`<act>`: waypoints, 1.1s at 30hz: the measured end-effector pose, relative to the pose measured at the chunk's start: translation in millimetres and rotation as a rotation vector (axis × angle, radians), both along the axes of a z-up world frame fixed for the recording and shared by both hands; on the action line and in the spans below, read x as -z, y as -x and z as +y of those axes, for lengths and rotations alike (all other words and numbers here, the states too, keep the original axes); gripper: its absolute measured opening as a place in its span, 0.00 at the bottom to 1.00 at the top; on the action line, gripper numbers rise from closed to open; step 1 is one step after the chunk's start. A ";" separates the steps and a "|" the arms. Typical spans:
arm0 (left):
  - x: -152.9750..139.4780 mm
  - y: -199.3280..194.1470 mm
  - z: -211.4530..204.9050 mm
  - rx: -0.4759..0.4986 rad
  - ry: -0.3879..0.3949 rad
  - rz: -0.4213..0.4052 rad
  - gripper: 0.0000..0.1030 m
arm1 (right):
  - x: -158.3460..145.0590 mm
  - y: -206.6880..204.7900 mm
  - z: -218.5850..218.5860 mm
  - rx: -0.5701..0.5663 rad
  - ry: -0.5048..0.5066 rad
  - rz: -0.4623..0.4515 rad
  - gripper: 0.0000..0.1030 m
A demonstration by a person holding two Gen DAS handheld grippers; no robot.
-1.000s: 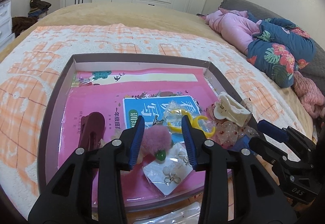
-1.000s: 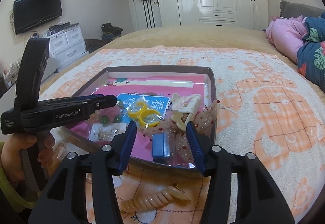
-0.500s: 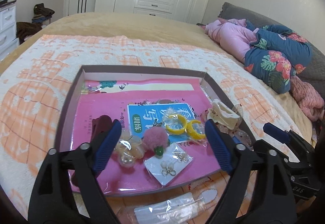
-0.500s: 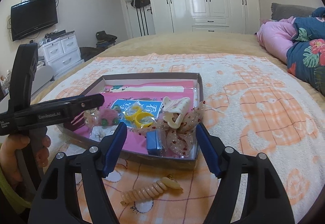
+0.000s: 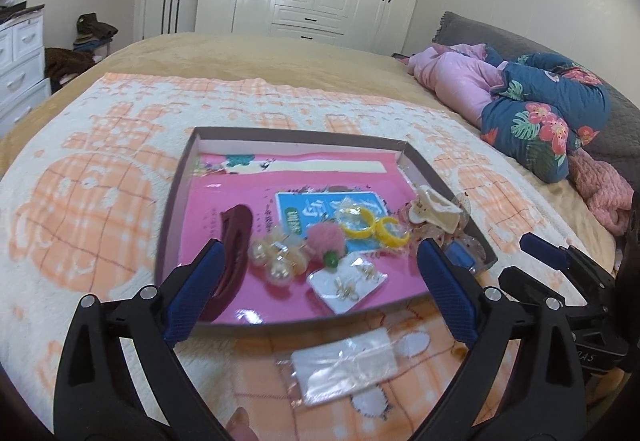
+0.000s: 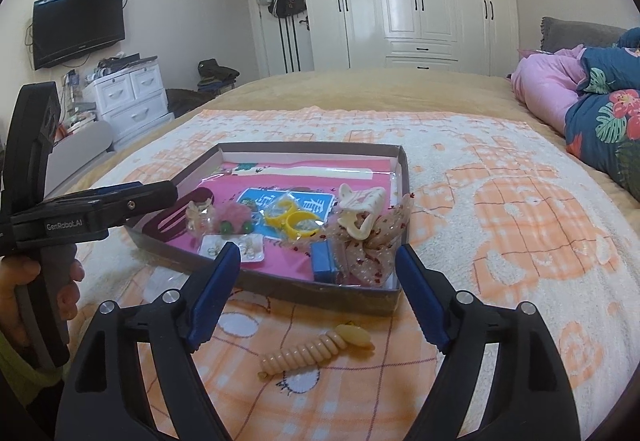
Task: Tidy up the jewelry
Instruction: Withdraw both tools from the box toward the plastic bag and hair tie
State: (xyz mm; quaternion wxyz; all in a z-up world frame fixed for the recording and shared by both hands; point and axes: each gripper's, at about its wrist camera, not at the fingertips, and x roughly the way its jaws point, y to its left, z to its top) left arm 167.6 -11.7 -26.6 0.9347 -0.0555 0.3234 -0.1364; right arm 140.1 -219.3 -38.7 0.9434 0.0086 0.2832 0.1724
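A shallow brown box [image 5: 172, 201] sat on an orange-and-cream blanket [image 5: 88, 169] spread over a bed, filling the centre of both wrist views. On its pink liner lay the jewelry: a dark red hair clip [image 5: 234, 245] at the left, a packet of pearl-like beads [image 5: 276, 257] beside it, a pink pompom [image 5: 326, 239] in the middle, yellow hoop pieces [image 5: 372, 227] just right of that, a white card of earrings [image 5: 348, 283] toward the near edge, and a cream claw clip [image 5: 436, 207] at the right wall, resting on a sheer spotted bow [image 6: 376, 241] with a blue block [image 6: 325, 261] alongside.

The left gripper [image 5: 320, 293], in the lower half of its own view, had its jaws spread wide and opening, nothing between the blue pads; its tips framed the near edge of the box. A clear plastic bag [image 5: 346, 363] lay on the blanket just below the box, outside it.

The right gripper [image 6: 316, 283], low in its own frame, was likewise opening with nothing in its grasp. A beige coiled hair tie [image 6: 316, 351] lay on the blanket between its fingers, outside the box and near its front wall. At the left edge of that view a hand [image 6: 24, 293] held the left gripper's handle.
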 end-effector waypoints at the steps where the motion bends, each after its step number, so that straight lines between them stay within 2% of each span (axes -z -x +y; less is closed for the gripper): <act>1: 0.2 1.9 2.7 -0.006 0.001 0.001 0.85 | 0.1 1.4 1.2 -0.003 0.002 0.000 0.75; 14: 6.2 23.9 21.3 -0.043 -0.013 0.029 0.85 | 6.9 14.0 9.2 -0.020 0.013 0.036 0.76; 24: 24.7 36.0 32.7 -0.059 0.004 0.103 0.85 | 20.7 20.3 8.7 0.021 0.048 0.086 0.76; 33: 49.4 33.9 22.4 -0.009 0.053 0.197 0.85 | 37.9 14.2 8.7 0.037 0.011 0.188 0.73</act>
